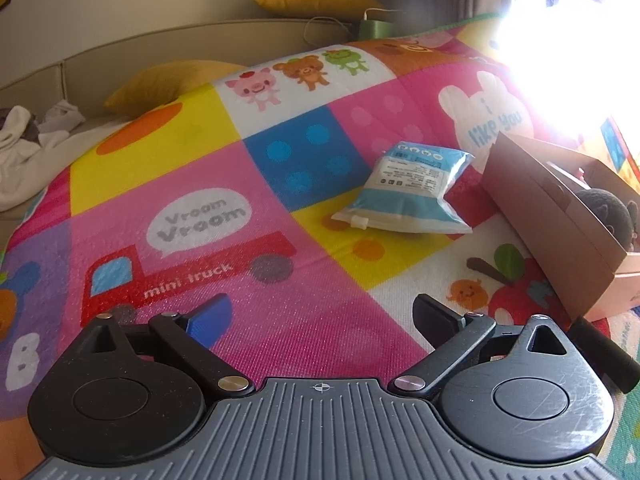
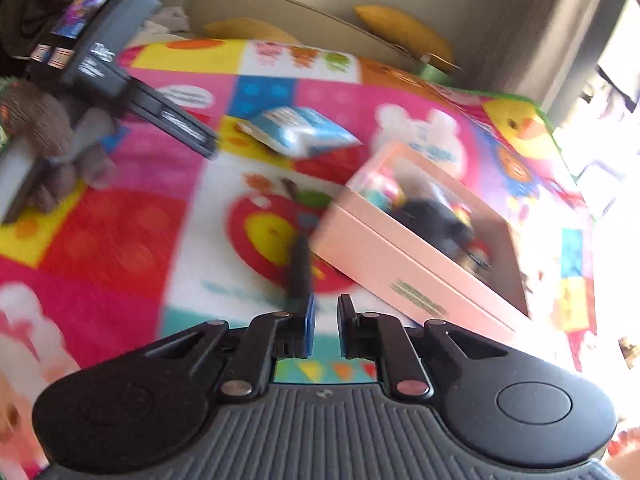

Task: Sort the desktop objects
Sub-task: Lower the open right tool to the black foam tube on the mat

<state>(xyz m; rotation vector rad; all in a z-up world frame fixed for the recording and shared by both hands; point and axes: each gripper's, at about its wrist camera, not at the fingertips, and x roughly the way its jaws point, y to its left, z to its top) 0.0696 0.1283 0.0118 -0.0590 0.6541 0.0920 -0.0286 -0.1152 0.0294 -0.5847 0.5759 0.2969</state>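
Note:
A blue and white packet (image 1: 404, 192) lies on the colourful play mat (image 1: 248, 160), ahead and right of my left gripper (image 1: 320, 316), which is open and empty above the mat. A pink cardboard box (image 1: 560, 224) stands at the right with dark toys inside. In the right wrist view the packet (image 2: 300, 132) lies beyond the pink box (image 2: 420, 256). A thin black stick (image 2: 300, 268) lies on the mat just ahead of my right gripper (image 2: 326, 320), whose jaws are nearly closed with a small gap and hold nothing visible. This view is blurred.
A sofa (image 1: 160, 52) with yellow cushions (image 1: 168, 84) runs behind the mat, with white cloth (image 1: 24, 148) at its left. The other gripper held in a gloved hand (image 2: 80, 92) shows at upper left. Bright window glare (image 1: 580, 48) washes out the right.

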